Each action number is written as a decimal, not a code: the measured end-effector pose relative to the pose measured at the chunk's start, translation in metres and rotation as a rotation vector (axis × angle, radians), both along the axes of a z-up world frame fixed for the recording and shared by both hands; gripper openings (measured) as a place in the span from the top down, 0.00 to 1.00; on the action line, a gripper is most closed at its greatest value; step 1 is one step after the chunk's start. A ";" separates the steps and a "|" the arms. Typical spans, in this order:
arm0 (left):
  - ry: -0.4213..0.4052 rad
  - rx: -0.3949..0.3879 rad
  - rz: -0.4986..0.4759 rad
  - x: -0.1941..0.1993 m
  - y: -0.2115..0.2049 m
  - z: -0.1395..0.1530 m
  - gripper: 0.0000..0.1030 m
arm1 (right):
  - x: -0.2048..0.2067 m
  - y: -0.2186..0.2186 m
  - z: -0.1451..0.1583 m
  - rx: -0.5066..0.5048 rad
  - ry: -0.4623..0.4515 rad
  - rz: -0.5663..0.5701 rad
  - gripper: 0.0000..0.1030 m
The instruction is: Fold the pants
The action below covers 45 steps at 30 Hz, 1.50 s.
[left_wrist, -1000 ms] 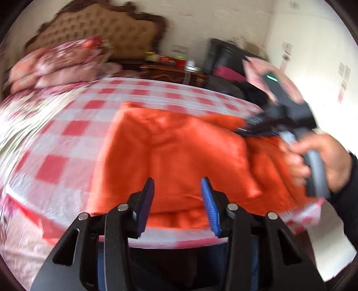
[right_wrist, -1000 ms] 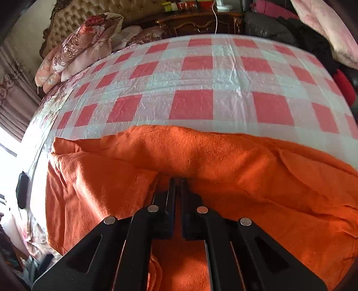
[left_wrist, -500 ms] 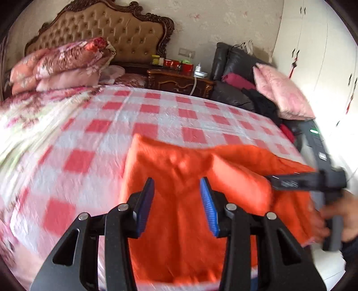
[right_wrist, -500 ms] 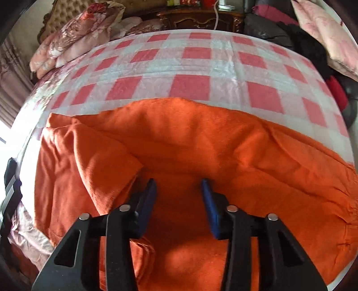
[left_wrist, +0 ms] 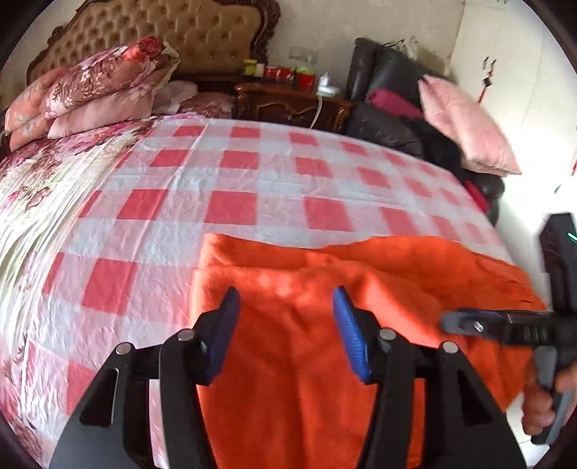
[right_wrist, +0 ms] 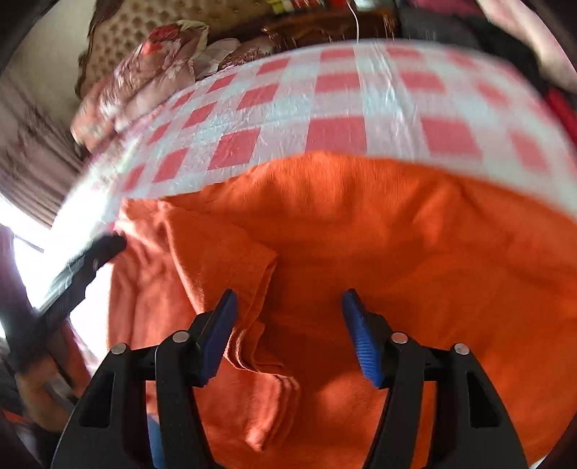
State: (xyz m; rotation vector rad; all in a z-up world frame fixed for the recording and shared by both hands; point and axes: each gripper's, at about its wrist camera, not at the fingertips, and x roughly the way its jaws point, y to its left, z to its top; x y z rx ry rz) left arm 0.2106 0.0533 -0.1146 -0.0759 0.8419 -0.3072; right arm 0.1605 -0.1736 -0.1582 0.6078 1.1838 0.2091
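Pants (left_wrist: 324, 324) in bright orange lie spread on the near part of our bed, on the red-and-white checked cover (left_wrist: 230, 202), and they fill the space just ahead of and beneath both claws. Our left claw (left_wrist: 286, 324) hangs above the cloth with its 2 blue pads (left_wrist: 351, 335) standing apart and widening; orange fabric shows in the gap between them, but neither pad presses on it, so this claw is released. Beyond its tips the far edge of the garment runs across the checks, and to its left the bare cover stretches away toward the floral pillows (left_wrist: 97, 90) and the tufted headboard (left_wrist: 180, 32). Off to its right we see our right claw (left_wrist: 465, 321) from the side, black and blurred, carried by our hand (left_wrist: 544, 407) on its grip low over the right part of the garment. From the right wrist view, our right claw (right_wrist: 288, 332) is also released, its jaws spreading, the cloth lying under the gap and gripped by neither pad. Just left of its left pad a folded flap (right_wrist: 223, 259) of the pants lies doubled over the layer below, and stacked hem edges sit close under that pad. Farther left, at the cloth's edge, the black finger of our left claw (right_wrist: 90, 259) shows, too blurred to tell whether it touches the fabric.
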 end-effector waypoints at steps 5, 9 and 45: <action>0.003 -0.162 -0.141 -0.057 -0.032 -0.007 0.49 | 0.020 -0.024 -0.026 0.337 0.046 -0.019 0.28; 0.022 -0.090 -0.330 -0.100 -0.093 -0.028 0.49 | 0.039 -0.026 -0.025 0.373 0.018 -0.007 0.27; -0.186 0.107 -0.122 -0.131 -0.087 0.039 0.89 | 0.015 -0.002 -0.028 0.586 0.223 0.059 0.21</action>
